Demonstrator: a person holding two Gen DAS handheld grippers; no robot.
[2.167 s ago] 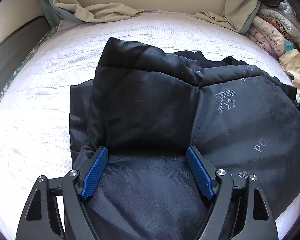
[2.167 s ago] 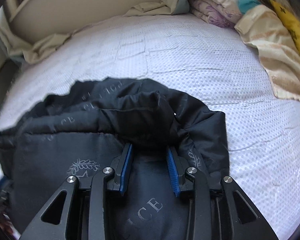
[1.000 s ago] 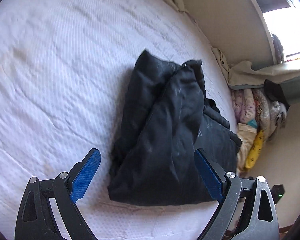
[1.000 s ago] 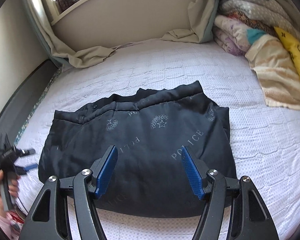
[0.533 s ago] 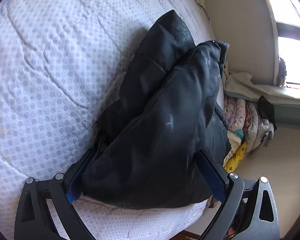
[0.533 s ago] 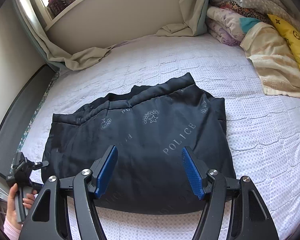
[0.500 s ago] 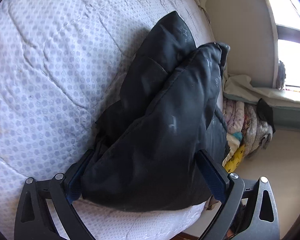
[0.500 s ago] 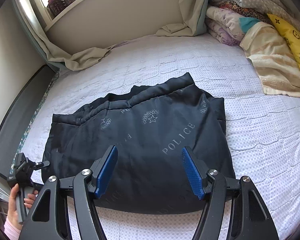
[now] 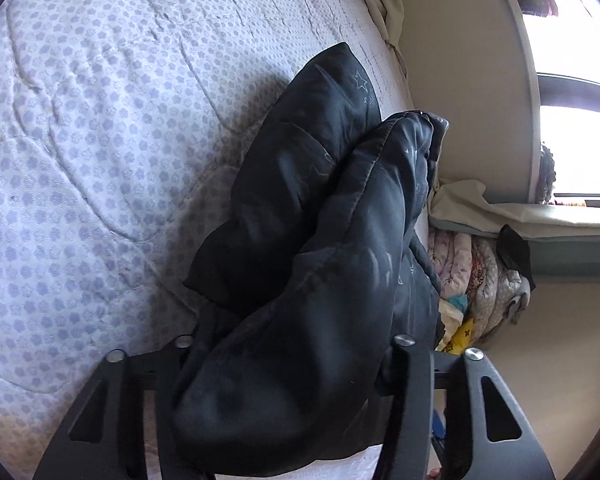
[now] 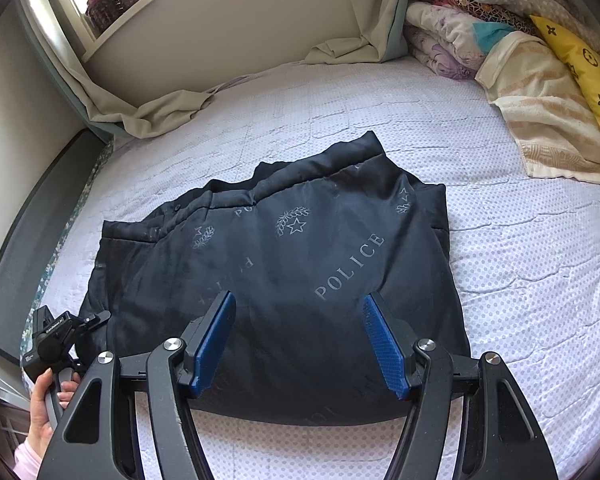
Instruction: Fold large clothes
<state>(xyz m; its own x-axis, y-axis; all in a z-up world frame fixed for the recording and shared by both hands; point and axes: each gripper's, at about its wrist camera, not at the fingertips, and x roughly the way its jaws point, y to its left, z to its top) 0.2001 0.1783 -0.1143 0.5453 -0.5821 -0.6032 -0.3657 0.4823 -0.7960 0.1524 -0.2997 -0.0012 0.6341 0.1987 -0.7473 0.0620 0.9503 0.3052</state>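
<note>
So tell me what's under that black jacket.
The black jacket lies folded on the white dotted mattress cover, which shows all around it. Whatever is directly beneath is covered by the fabric. The left gripper is closing on its near edge, pads buried in cloth.

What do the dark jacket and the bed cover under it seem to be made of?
The jacket looks like smooth woven synthetic, perhaps nylon or polyester, over padding: it has a dull sheen, puffy folds and pale printed lettering. The bed cover looks like quilted cotton-type cloth, matte, with stitched ridges and a small dotted print. Neither fibre can be told for sure.
</note>
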